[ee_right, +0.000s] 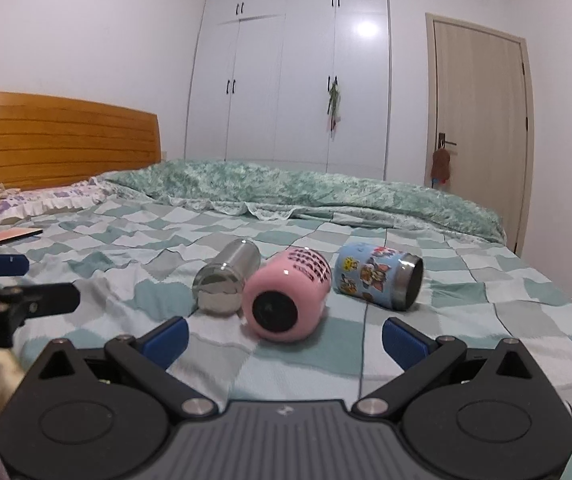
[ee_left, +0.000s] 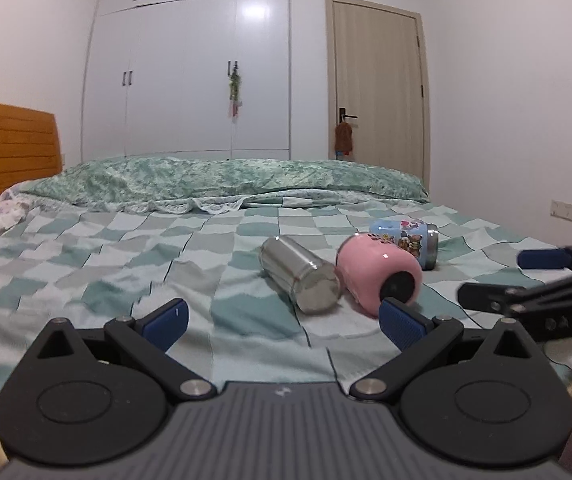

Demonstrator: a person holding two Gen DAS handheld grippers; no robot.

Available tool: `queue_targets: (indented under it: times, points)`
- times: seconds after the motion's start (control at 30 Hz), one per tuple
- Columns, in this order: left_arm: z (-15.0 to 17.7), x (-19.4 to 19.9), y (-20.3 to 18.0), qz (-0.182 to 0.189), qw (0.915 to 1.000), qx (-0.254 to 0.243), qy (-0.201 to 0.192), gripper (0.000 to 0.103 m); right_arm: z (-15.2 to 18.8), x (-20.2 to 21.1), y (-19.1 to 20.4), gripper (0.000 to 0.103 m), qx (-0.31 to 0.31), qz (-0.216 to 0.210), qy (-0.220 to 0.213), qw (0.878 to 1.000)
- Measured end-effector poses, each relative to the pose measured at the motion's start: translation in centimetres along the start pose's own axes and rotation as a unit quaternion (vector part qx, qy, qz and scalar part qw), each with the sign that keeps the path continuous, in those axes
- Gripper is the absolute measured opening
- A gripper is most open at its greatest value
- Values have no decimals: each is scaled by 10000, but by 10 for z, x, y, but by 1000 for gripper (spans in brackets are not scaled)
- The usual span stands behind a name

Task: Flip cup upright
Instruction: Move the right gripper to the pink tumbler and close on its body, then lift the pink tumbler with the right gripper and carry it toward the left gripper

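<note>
Three cups are recorded lying on their sides in a row near the middle of the bed (ee_left: 85,264): a steel cup (ee_left: 300,276), a pink cup (ee_left: 380,272) touching it, and a blue cartoon-printed cup (ee_left: 406,240) just beside.

Right wrist view only: the blue cup's open steel rim (ee_right: 410,284) and lettering on the pink cup (ee_right: 310,264) are shown.

The left hand-held gripper (ee_left: 281,322) is held with fingers spread apart, nothing between them. The right hand-held gripper (ee_right: 283,338) is likewise held spread apart, and is seen side-on at the right edge of the left wrist view.
</note>
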State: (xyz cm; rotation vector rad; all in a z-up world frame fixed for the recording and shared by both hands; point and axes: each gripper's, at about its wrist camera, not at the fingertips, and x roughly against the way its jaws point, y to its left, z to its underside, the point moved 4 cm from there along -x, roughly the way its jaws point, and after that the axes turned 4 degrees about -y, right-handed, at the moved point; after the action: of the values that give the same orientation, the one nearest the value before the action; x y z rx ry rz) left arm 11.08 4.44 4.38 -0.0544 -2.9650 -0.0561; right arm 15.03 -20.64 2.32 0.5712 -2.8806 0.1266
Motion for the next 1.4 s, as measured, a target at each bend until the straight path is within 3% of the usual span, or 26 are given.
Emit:
queue_targets:
  times: [0.27,0.5,0.8,0.83,0.9,1.17,1.4]
  points:
    - [-21,-55,20,294,9991,-195,217,103,-36,-81,3,103,-316,222,694,9968]
    - [-19,-97,33,521,9962,-449,534,103,-54,-145,-6,103,-651,501,1378,9870]
    - [-11,-126,48,518,9945,-356,843,103,-30,-206,-11,103,-951,658,2382,9643]
    - [-10,-127,48,527,9942,-340,871,103,-24,-210,-10,98,-978,665,2469,9618]
    - [-8,-128,49,528,9938,-333,915,103,-16,-213,-8,85,-1068,538,2487,9612]
    - [-14,-118,46,559,9944,-301,846,103,-18,-194,-13,84,-1324,404,2198,9657]
    - [-20,-97,37,633,9951,-204,726,103,-34,-143,-23,83,-1241,299,1701,9771]
